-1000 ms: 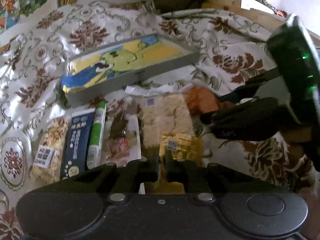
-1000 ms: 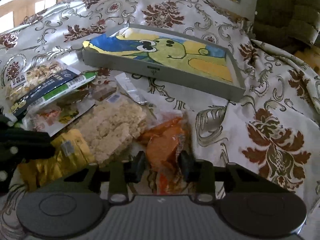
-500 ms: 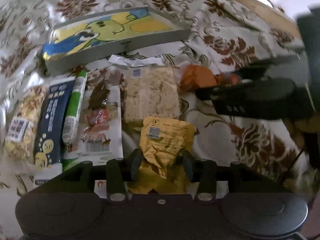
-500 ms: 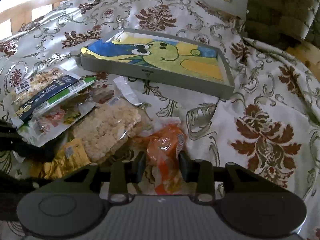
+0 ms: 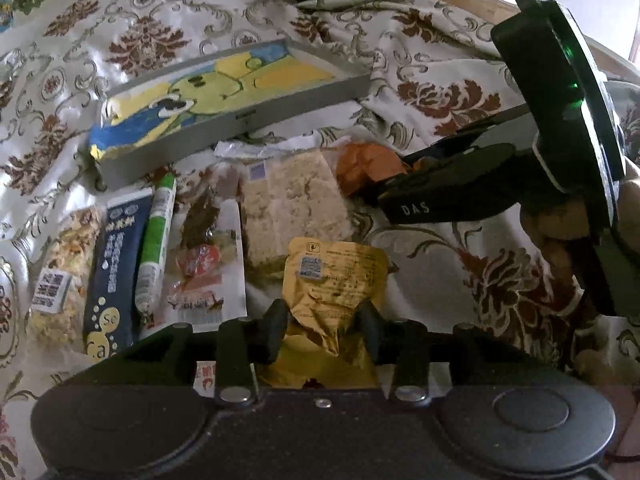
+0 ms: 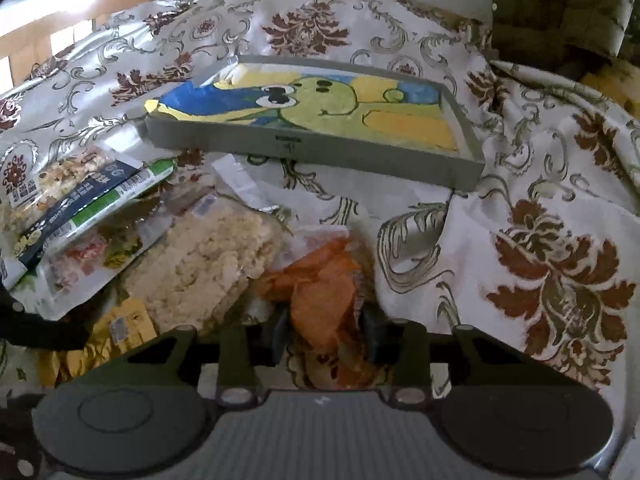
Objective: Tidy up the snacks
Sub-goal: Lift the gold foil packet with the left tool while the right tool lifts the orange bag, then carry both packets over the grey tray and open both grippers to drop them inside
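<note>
A row of snack packs lies on a patterned cloth in front of a grey tray (image 5: 256,116) with a green cartoon picture inside. My left gripper (image 5: 323,320) is open, its fingers on either side of a crumpled yellow packet (image 5: 336,272). My right gripper (image 6: 325,330) is open around an orange snack bag (image 6: 320,292); it also shows in the left wrist view (image 5: 404,178). A clear pack of pale rice cakes (image 5: 292,200) lies between the two packets, and shows in the right wrist view (image 6: 204,260). The tray (image 6: 320,152) holds no snacks.
To the left lie a clear bag with red candy (image 5: 204,264), a green stick (image 5: 156,236), a dark blue pack (image 5: 114,268) and a bag of mixed crackers (image 5: 64,272). A torn silver wrapper (image 6: 240,184) lies before the tray. A dark cushion (image 6: 560,8) sits far right.
My left gripper opened from shut and now straddles the yellow packet, which lies further forward. My right gripper stays open around the orange bag, with slight camera shifts.
</note>
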A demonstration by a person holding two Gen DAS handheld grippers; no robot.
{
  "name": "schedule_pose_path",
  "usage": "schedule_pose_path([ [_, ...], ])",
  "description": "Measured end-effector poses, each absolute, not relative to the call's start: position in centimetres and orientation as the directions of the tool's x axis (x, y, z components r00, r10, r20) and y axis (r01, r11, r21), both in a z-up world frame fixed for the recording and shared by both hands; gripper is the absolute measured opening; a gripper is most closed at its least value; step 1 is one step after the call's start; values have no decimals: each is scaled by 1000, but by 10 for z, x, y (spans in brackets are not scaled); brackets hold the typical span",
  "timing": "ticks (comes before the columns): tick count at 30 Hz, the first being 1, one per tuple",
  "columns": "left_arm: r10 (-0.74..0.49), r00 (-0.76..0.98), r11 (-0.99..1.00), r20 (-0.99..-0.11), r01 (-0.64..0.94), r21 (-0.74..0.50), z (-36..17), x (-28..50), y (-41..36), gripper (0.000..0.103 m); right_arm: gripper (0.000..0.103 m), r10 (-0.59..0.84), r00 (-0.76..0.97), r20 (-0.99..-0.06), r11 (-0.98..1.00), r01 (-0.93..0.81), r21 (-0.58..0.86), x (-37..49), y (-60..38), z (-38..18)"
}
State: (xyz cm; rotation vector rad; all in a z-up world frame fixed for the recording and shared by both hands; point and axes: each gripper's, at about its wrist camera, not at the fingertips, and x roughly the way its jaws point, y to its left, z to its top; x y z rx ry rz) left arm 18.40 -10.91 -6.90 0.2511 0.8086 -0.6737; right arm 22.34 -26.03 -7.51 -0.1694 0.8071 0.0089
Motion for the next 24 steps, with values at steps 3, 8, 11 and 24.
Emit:
schedule_pose_path([
  [3, -465, 520, 769, -717, 638, -38, -64, 182, -109, 41, 40, -83, 710, -700, 979, -72, -189, 218, -254, -67],
  [8, -471, 551, 779, -689, 626, -32, -58, 180, -107, 41, 40, -119, 750, -651, 972, -46, -230, 211, -252, -56],
  [11, -489, 565, 779, -665, 626, -41, -51, 179, -105, 41, 40, -136, 785, -604, 970, -17, -241, 208, -254, -50],
  [24, -506, 656, 827, -560, 552, -102, -26, 202, -92, 41, 41, -122, 842, -525, 980, 20, -196, 209, -264, -36],
])
